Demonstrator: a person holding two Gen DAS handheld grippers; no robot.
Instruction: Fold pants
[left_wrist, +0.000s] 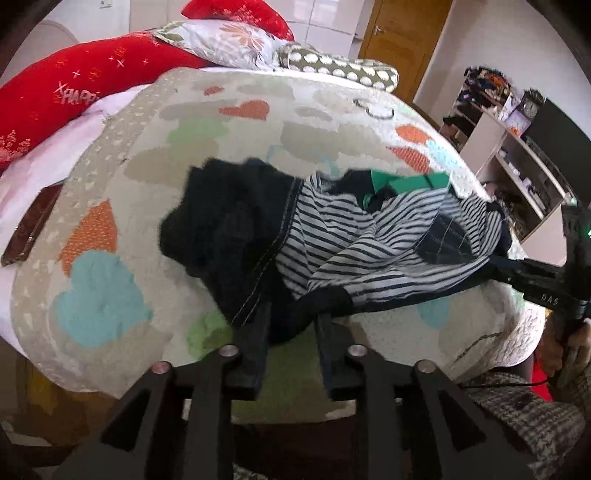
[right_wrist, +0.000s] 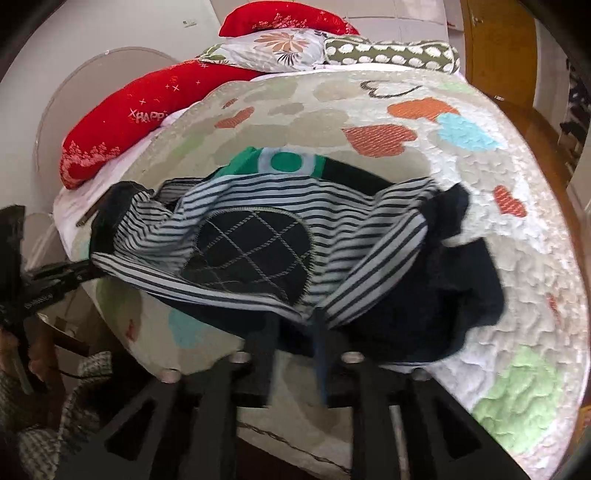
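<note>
We're barely started: the pants (left_wrist: 332, 236) lie bunched on the bed (left_wrist: 110, 206), both hand-held grippers, left (left_wrist: 291, 332) and right (right_wrist: 295, 332), part-open around the hem, no neat fold yet.

A bed (left_wrist: 110, 155) carries everything, spread with a pale quilted cover (right_wrist: 517, 288) patterned with orange, blue and green hearts. On the cover lies a rumpled pair of striped pants (right_wrist: 229, 225) with a dark stitched patch, bunched against dark cloth and a green garment (right_wrist: 284, 162). At the head lie red pillows (left_wrist: 74, 85), a floral pillow (right_wrist: 284, 48) and a spotted bolster (right_wrist: 391, 55). A dark flat object (left_wrist: 29, 225) rests on the pale sheet at the bed's edge.
</note>
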